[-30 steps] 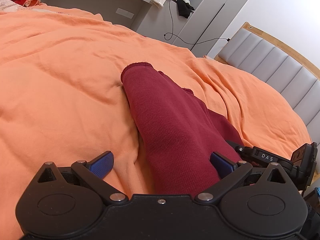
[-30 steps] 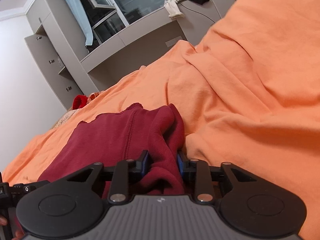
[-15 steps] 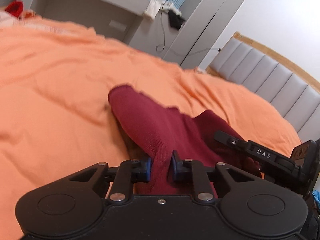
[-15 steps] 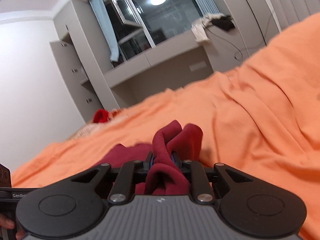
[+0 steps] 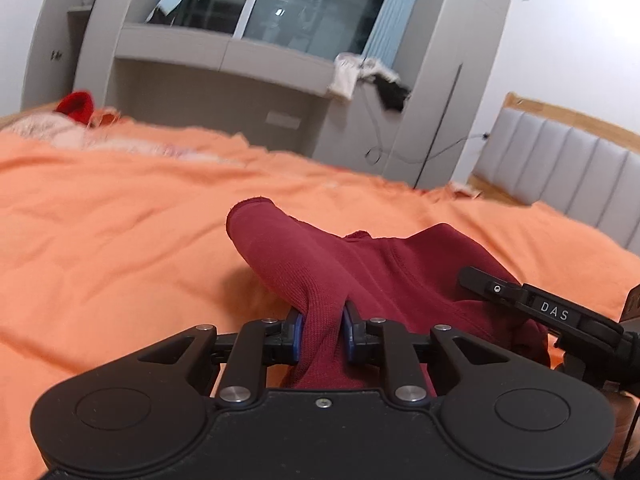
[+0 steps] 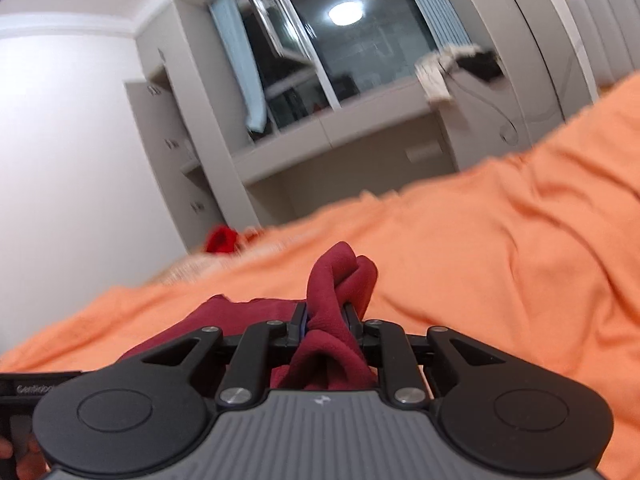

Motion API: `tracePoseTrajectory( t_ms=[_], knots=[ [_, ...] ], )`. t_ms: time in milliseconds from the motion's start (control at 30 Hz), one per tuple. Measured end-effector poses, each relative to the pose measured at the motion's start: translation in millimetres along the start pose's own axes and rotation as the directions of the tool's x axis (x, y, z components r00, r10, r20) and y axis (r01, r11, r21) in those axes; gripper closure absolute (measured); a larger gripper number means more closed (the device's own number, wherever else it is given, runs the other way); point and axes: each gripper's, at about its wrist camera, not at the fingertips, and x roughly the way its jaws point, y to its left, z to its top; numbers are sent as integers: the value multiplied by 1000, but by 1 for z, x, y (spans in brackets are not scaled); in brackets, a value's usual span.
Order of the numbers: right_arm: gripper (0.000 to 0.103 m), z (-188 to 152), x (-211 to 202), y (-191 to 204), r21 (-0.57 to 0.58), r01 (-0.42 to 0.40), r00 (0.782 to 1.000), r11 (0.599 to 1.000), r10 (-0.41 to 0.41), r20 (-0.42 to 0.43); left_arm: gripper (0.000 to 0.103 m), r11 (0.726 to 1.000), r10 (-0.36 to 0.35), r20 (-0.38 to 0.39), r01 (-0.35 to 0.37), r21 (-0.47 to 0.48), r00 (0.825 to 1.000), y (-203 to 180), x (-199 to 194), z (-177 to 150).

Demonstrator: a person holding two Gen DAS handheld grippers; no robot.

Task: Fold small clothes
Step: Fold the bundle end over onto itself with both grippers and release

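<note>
Since my left gripper [image 5: 322,334] closed a second ago, both it and my right gripper [image 6: 325,320] pinch the red garment [image 5: 360,272], lifting it off the bed [image 5: 120,240] for folding.

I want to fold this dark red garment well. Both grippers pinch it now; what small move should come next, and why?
Probably lift both ends and draw them apart. The left gripper and right gripper each clamp bunched cloth of the dark red garment, sagging on the orange bedspread.

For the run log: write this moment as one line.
left hand-held gripper: shut on maroon garment | right hand-held gripper: shut on maroon garment | orange bedspread
</note>
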Motion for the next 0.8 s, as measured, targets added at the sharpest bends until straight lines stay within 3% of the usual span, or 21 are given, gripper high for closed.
tracePoseTrajectory(
  t_ms=[133,400,500,633,800],
  knots=[
    [83,-2,9,-15,78,43,998,996,-39,-51,78,999,44,-58,-45,-13,997,12,13,-13],
    [73,-6,6,-22,91,61,996,994,-54,-76,68,997,72,-62,-73,-15,995,9,11,-14],
    [67,-5,2,-21,93,76,995,993,-70,-69,54,995,100,-65,-101,-18,993,7,11,-10],
    [47,-1,-10,-16,77,95,995,993,-93,-35,25,988,141,-42,-143,-55,989,8,-3,-6],
    [17,3,-38,-5,64,72,997,995,-74,22,6,984,176,24,-175,-40,984,-1,-33,-5]
  ],
)
